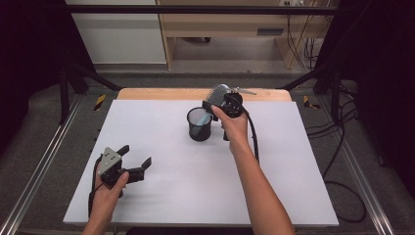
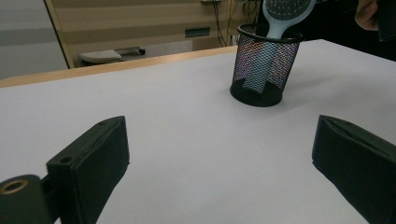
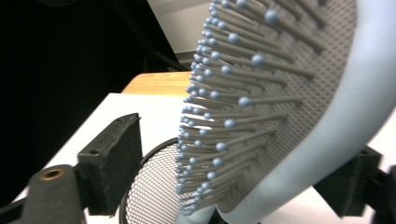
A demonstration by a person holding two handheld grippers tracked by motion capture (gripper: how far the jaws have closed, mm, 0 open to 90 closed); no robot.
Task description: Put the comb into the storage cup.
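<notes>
A lab or test room set up for recording is suggested. A white-covered table (image 1: 161, 147) is enclosed by black curtains (image 1: 29, 58) and metal rails (image 1: 39, 166). Loose cables (image 1: 342, 161) are seen at the right, and plain wooden furniture (image 1: 220, 29) at the top.
</notes>
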